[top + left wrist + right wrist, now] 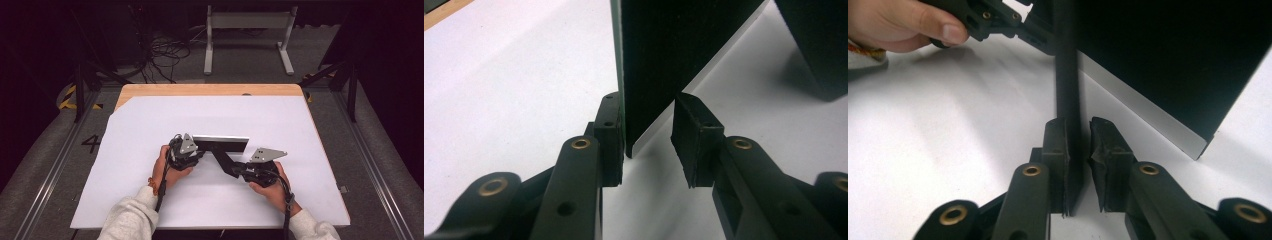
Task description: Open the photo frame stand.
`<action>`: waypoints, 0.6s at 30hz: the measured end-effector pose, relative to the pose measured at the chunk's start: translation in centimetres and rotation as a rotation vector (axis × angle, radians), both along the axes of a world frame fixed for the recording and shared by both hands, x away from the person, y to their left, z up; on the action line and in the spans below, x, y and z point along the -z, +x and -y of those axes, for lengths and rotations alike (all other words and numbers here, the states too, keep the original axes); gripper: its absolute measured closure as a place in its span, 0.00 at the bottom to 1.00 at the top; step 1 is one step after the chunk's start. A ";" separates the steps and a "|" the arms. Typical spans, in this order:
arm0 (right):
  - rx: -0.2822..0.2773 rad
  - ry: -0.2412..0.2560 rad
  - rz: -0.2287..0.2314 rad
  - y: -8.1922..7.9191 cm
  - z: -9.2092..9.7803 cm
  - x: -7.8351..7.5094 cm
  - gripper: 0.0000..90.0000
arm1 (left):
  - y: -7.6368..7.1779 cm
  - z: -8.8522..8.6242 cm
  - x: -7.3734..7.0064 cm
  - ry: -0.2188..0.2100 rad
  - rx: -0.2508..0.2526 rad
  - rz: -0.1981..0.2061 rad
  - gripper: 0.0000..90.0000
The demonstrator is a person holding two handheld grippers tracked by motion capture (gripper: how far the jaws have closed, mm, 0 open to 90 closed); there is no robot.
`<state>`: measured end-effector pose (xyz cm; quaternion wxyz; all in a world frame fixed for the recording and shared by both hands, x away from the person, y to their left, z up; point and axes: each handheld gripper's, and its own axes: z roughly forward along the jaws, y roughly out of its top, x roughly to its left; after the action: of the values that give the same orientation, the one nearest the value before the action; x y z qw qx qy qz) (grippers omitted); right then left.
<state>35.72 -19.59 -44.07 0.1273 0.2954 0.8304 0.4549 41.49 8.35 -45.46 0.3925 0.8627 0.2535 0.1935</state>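
Here the black panel (pixel 220 144) stands upright, long axis running left-right.

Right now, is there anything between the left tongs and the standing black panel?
Nothing visible. The black panel already stands inside the left tongs, against one jaw; the other jaw is apart, with bare white table in the gap.
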 end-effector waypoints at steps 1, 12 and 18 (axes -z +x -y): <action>-0.001 -0.006 0.003 0.0 -0.1 0.0 0.91 | 0.0 0.0 0.0 0.001 0.003 0.003 0.74; 0.002 -0.013 0.010 -0.1 -0.1 0.1 0.94 | 0.1 0.0 0.0 0.005 0.000 0.008 0.74; 0.003 -0.017 0.012 -0.1 -0.2 0.1 0.94 | 0.1 -0.1 0.1 -0.001 -0.002 0.002 0.75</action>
<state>35.62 -19.42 -44.14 0.1355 0.2926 0.8330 0.4495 41.61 8.46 -45.53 0.3928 0.8620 0.2542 0.1949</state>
